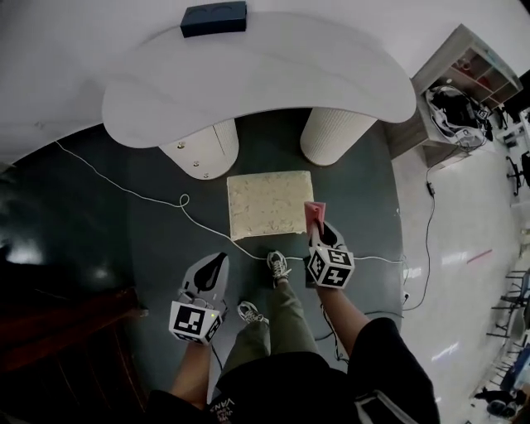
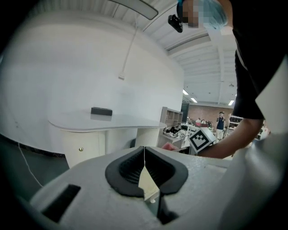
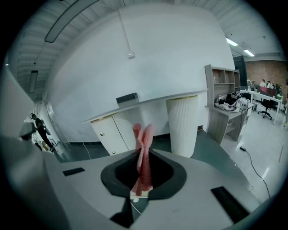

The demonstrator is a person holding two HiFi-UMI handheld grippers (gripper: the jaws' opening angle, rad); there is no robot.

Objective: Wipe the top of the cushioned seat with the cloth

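Observation:
A square cream cushioned seat (image 1: 270,204) stands on the dark floor in front of me, its top bare. A pink cloth (image 1: 315,217) sticks up from my right gripper (image 1: 320,231), just off the seat's right front corner. In the right gripper view the cloth (image 3: 143,155) is pinched between the shut jaws and stands upright. My left gripper (image 1: 214,267) hangs lower left of the seat, apart from it. Its jaws meet with nothing between them in the left gripper view, at the left gripper (image 2: 144,157).
A curved white table (image 1: 257,74) on two ribbed pillars (image 1: 334,134) stands just behind the seat, with a dark box (image 1: 214,18) on it. A white cable (image 1: 149,197) runs across the floor past the seat's front. My feet (image 1: 278,267) are close to the seat. A shelf unit (image 1: 464,87) stands at the right.

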